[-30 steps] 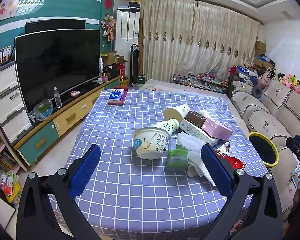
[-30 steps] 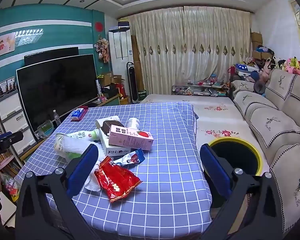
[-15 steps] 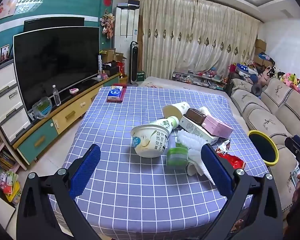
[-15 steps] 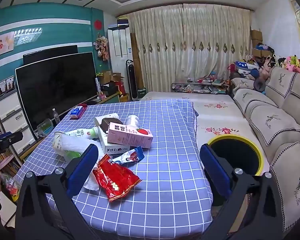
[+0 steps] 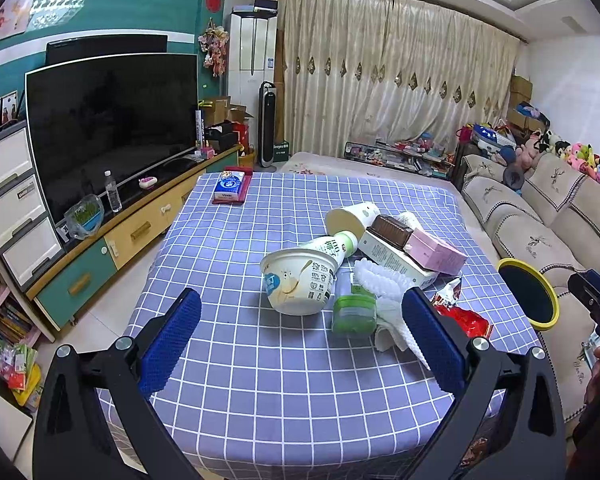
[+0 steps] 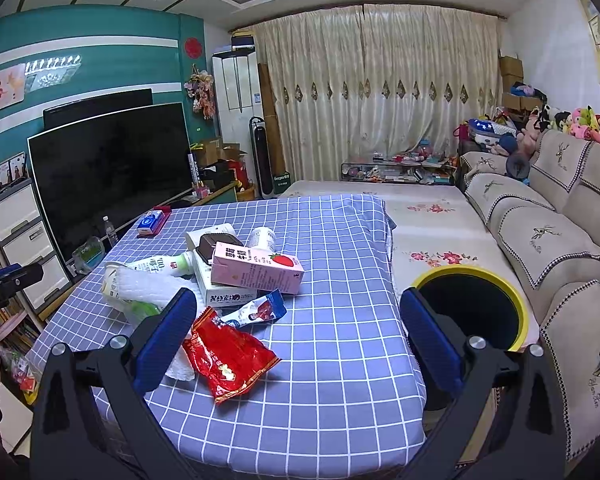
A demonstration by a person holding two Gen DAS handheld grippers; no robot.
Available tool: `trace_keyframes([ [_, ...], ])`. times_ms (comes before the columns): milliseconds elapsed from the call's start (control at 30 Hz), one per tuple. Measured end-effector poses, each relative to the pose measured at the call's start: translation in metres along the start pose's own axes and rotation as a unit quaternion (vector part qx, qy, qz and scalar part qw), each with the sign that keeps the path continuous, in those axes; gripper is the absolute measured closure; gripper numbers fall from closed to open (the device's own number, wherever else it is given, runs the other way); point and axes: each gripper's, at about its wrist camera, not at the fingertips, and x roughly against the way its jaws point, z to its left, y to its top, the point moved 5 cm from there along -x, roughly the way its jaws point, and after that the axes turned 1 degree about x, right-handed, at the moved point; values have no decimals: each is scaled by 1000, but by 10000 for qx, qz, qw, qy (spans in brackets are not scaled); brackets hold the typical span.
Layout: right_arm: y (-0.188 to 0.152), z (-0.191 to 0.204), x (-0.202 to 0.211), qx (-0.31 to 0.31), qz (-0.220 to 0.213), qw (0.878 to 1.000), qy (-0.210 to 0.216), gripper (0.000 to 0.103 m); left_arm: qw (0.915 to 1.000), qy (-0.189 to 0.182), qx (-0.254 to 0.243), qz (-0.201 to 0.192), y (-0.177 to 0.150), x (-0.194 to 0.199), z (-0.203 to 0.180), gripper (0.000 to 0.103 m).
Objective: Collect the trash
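A pile of trash lies on the blue checked table: a white yogurt tub on its side, a green-capped bottle, white packing foam, a pink milk carton, a red snack wrapper and a blue-white sachet. A yellow-rimmed black bin stands on the floor right of the table. My left gripper is open and empty, short of the tub. My right gripper is open and empty, with the red wrapper beside its left finger.
A blue tissue pack on a red tray sits at the table's far left. A TV on a low cabinet runs along the left. A beige sofa stands right of the bin. A paper cup lies behind the pile.
Both grippers have drifted slightly lower and closer to the table; the trash pile looks a little nearer. Nothing on the table has moved.
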Motion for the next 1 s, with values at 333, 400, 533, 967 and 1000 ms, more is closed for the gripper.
trace_keyframes([
  [333, -1, -1, -3, -5, 33, 10000, -7, 6, 10000, 32, -9, -3, 0, 0, -1, 4],
  [400, -2, -2, -3, -9, 42, 10000, 2, 6, 10000, 31, 13, -7, 1, 1, 1, 4],
  [533, -3, -2, -4, -17, 49, 10000, 1, 6, 9999, 170, 16, -29, 1, 1, 3, 4],
  [967, -4, -1, -7, -27, 70, 10000, -10, 6, 9999, 83, -88, -34, 2, 1, -1, 4],
  [1000, -3, -1, -6, -20, 69, 10000, -10, 6, 9999, 79, -95, -31, 1, 1, -2, 4],
])
